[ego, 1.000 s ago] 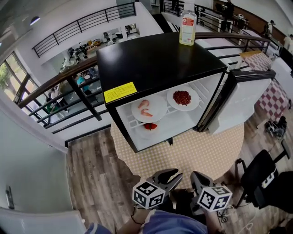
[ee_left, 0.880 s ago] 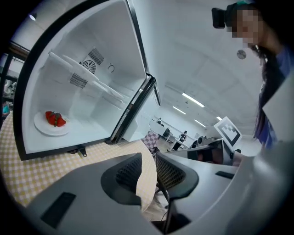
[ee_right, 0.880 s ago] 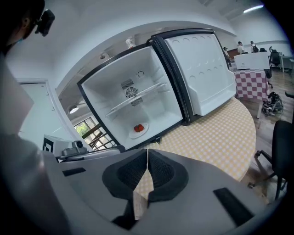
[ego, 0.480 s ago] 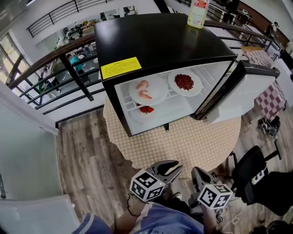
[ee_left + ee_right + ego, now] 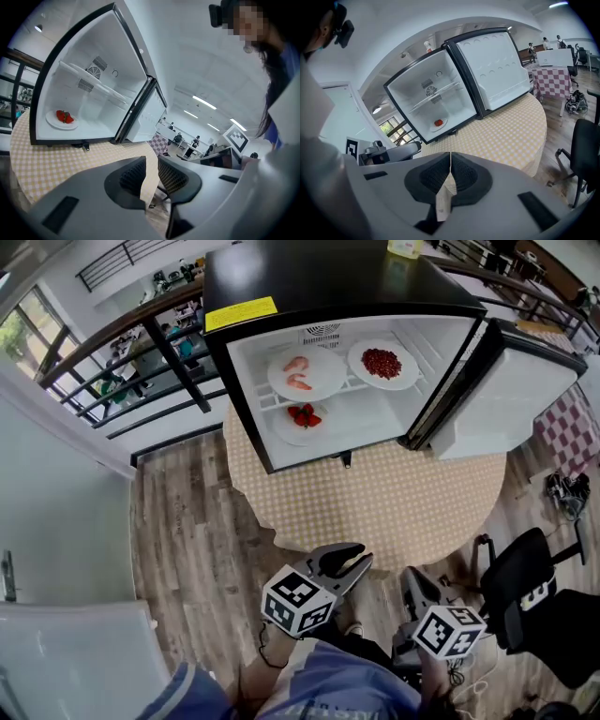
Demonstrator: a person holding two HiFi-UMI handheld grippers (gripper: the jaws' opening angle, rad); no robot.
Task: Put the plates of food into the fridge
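All three plates sit inside the open mini fridge [image 5: 328, 277]. The plate of shrimp [image 5: 302, 374] and the plate of small dark-red pieces [image 5: 382, 364] (beans or nuts, hard to say) are side by side on the wire shelf. The plate of strawberries [image 5: 302, 418] is below them on the fridge floor. So the loading looks finished, and the step in hand is probably the door [image 5: 506, 395], which stands swung wide to the right. To do that well, I'd bring one gripper round to the outer face of the door near its free edge. Then push it in one steady sweep, checking first that no plate rim sticks out past the front of the cabinet. Both grippers hang low by the person's body, at the near edge of the round table with its checked cloth [image 5: 394, 512]. They are well apart from the fridge and from every plate, and both point toward the fridge. The left gripper [image 5: 354, 566] has just been closing: only a narrow slit is left between its jaws, with nothing in it. The right gripper [image 5: 411, 577] has its jaws meeting at the tips, empty too. From the left gripper view only the strawberry plate shows, far off to the left of the jaws.
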